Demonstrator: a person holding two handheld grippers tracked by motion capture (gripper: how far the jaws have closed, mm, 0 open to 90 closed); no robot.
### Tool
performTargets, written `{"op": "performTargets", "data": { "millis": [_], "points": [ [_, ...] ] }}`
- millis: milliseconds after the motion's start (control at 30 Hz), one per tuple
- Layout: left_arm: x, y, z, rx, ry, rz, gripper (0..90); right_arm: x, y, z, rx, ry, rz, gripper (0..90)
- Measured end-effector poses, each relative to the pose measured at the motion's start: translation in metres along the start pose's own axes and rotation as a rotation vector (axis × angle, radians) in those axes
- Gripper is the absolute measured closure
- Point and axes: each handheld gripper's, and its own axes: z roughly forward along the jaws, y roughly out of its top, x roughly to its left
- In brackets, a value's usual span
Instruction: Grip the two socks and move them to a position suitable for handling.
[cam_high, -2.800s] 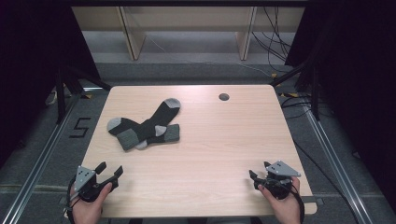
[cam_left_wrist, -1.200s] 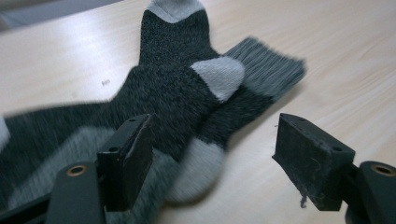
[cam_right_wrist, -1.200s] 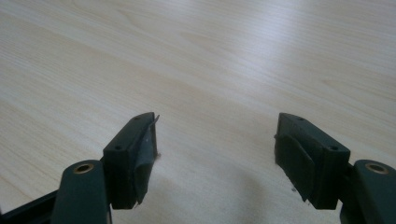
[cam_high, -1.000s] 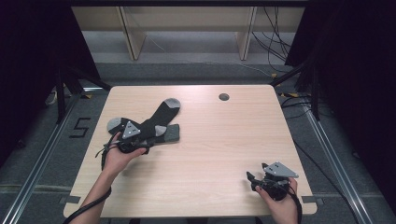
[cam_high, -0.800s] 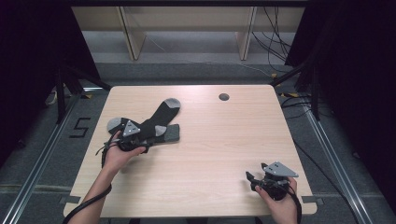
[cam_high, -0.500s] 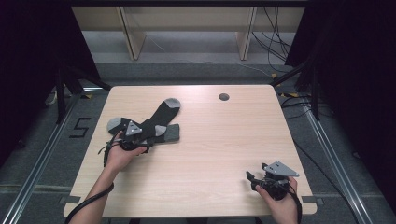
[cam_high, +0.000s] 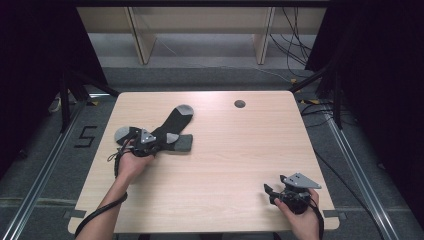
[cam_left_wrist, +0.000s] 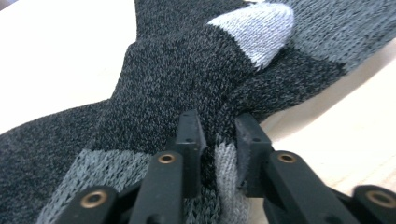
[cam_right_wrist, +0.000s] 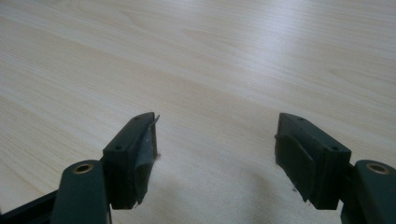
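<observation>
L gripper has just been closing, pinching a fold of sock, probably the top one only; lifting slow. R gripper idling, jaws wide, empty.

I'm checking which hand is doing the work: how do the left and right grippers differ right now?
The left gripper has just closed its jaws, pinching a fold of the sock; the right gripper is open, holding nothing. The left sits at the crossed socks; the right rests near the table's front right corner. Both have black jaws.

2 socks — 2 hand-held grippers — 1 table.
</observation>
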Motion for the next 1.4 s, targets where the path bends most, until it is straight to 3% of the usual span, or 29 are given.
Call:
{"op": "performTargets", "data": {
  "millis": [33, 67, 133, 167, 200, 233, 267, 300, 333, 367, 400, 433, 467, 600, 700, 833, 933, 967, 1000, 1033, 1100, 1133, 1167, 1200, 1233, 1267, 1333, 1367, 1400],
  "points": [
    [-0.010, 0.005, -0.005, 0.002, -0.014, 0.061, 76.2, -0.004, 0.000, 0.001, -0.010, 0.006, -0.034, 30.6],
    [-0.010, 0.005, -0.005, 0.002, -0.014, 0.061, 76.3, -0.004, 0.000, 0.001, -0.010, 0.006, -0.034, 30.6],
    [-0.024, 0.010, -0.009, -0.024, -0.021, 0.124, 76.5, -0.004, 0.000, 0.000, -0.008, 0.011, -0.024, 30.6],
    [-0.036, 0.012, -0.011, -0.039, -0.026, 0.146, 76.5, -0.004, 0.001, 0.000, -0.010, 0.010, -0.025, 30.6],
    [-0.054, 0.014, -0.014, -0.058, -0.062, 0.161, 76.5, -0.002, 0.001, -0.001, -0.020, -0.002, -0.013, 30.6],
    [-0.064, 0.016, -0.017, -0.068, -0.065, 0.194, 76.5, -0.003, 0.002, -0.001, -0.024, 0.008, -0.024, 30.6],
    [-0.064, 0.016, -0.017, -0.068, -0.065, 0.194, 76.5, -0.003, 0.002, -0.001, -0.024, 0.008, -0.024, 30.6],
    [-0.076, 0.017, -0.019, -0.070, -0.086, 0.215, 76.5, -0.003, 0.002, -0.002, -0.027, 0.001, -0.034, 30.6],
    [-0.098, 0.019, -0.023, -0.086, -0.113, 0.242, 76.5, -0.002, 0.002, -0.003, -0.030, 0.005, -0.031, 30.6],
    [-0.108, 0.020, -0.025, -0.081, -0.121, 0.257, 76.5, -0.002, 0.002, -0.003, -0.031, 0.005, -0.030, 30.6],
    [-0.119, 0.021, -0.027, -0.095, -0.124, 0.255, 76.4, -0.003, 0.002, -0.004, -0.028, 0.001, -0.027, 30.5],
    [-0.119, 0.021, -0.027, -0.095, -0.124, 0.255, 76.3, 0.001, 0.002, -0.005, -0.014, 0.000, 0.016, 30.5],
    [-0.140, 0.022, -0.028, -0.104, -0.147, 0.267, 76.3, -0.004, 0.003, -0.004, -0.032, 0.000, -0.036, 30.6],
    [-0.174, 0.025, -0.028, -0.103, -0.184, 0.271, 75.8, -0.005, 0.002, -0.003, -0.025, -0.002, -0.036, 30.6],
    [-0.184, 0.029, -0.029, -0.090, -0.189, 0.259, 75.4, -0.005, 0.002, -0.004, -0.022, 0.007, -0.021, 30.6],
    [-0.204, 0.035, -0.023, -0.094, -0.204, 0.191, 73.7, -0.006, 0.002, -0.002, -0.032, 0.005, -0.028, 30.6],
    [-0.208, 0.036, -0.023, -0.114, -0.213, 0.168, 70.2, -0.007, 0.002, -0.001, -0.033, -0.011, -0.031, 30.5],
    [-0.209, 0.036, -0.025, -0.129, -0.221, 0.164, 59.5, -0.007, 0.003, -0.004, -0.037, 0.002, -0.042, 30.3],
    [-0.210, 0.036, -0.025, -0.154, -0.219, 0.155, 59.5, -0.007, 0.003, -0.004, -0.037, 0.002, -0.042, 30.3],
    [-0.205, 0.036, -0.033, -0.164, -0.222, 0.177, 41.8, -0.007, 0.002, -0.007, -0.036, -0.002, -0.027, 30.3],
    [-0.203, 0.035, -0.038, -0.192, -0.244, 0.161, 32.2, -0.008, 0.002, -0.007, -0.036, 0.001, -0.026, 30.3],
    [-0.196, 0.033, -0.050, -0.223, -0.219, 0.140, 25.7, -0.009, 0.001, -0.007, -0.040, 0.002, -0.010, 30.3],
    [-0.196, 0.033, -0.050, -0.223, -0.219, 0.140, 20.1, -0.009, 0.001, -0.007, -0.040, 0.002, -0.010, 30.3],
    [-0.185, 0.027, -0.062, -0.241, -0.226, 0.122, 18.0, -0.012, 0.001, -0.008, -0.040, -0.002, -0.011, 30.2],
    [-0.185, 0.027, -0.062, -0.241, -0.226, 0.122, 17.4, -0.012, 0.001, -0.008, -0.040, -0.002, -0.011, 30.2],
    [-0.178, 0.023, -0.067, -0.259, -0.233, 0.095, 17.4, -0.013, 0.001, -0.008, -0.046, -0.003, -0.007, 30.1],
    [-0.163, 0.015, -0.075, -0.269, -0.220, 0.077, 16.8, -0.013, 0.000, -0.008, -0.035, -0.021, 0.025, 30.0],
    [-0.154, 0.010, -0.078, -0.275, -0.211, 0.052, 16.8, -0.016, 0.000, -0.009, -0.031, -0.008, 0.002, 30.0],
    [-0.137, -0.001, -0.084, -0.301, -0.180, -0.013, 17.0, -0.016, 0.000, -0.011, -0.051, -0.013, 0.010, 29.9]
  ]
}}
